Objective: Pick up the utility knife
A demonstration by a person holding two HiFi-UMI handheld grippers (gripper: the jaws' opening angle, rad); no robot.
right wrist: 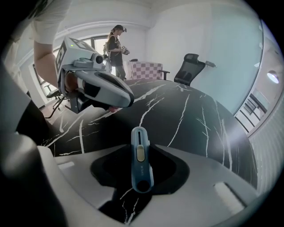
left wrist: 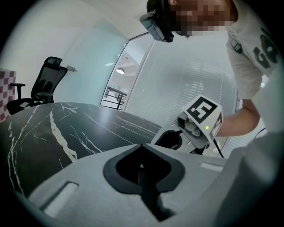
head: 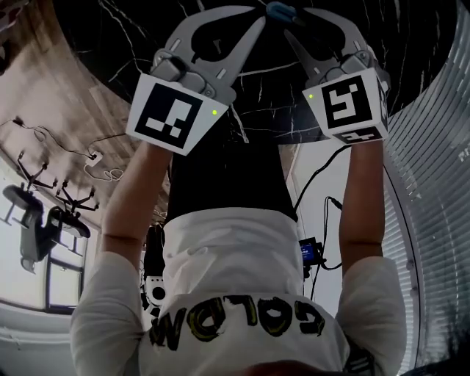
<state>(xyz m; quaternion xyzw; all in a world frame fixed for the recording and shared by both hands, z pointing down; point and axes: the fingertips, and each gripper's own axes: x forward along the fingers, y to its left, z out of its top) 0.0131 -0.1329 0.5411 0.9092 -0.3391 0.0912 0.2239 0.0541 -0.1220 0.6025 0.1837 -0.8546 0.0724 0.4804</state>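
Observation:
The blue utility knife lies flat on the black marble table, its pale slider facing up. My right gripper stands open around it, tilted steeply down, with a jaw on each side and neither pad pressing on it. In the head view only the knife's blue end shows at the top edge, just beyond my right gripper. My left gripper is beside it on the left, jaws together with nothing in them. The left gripper view shows its jaws shut and the right gripper ahead.
A black office chair stands at the table's far side, and another chair shows in the left gripper view. A person stands at the back near a checkered board. Slatted blinds run along the right. Cables lie on the floor.

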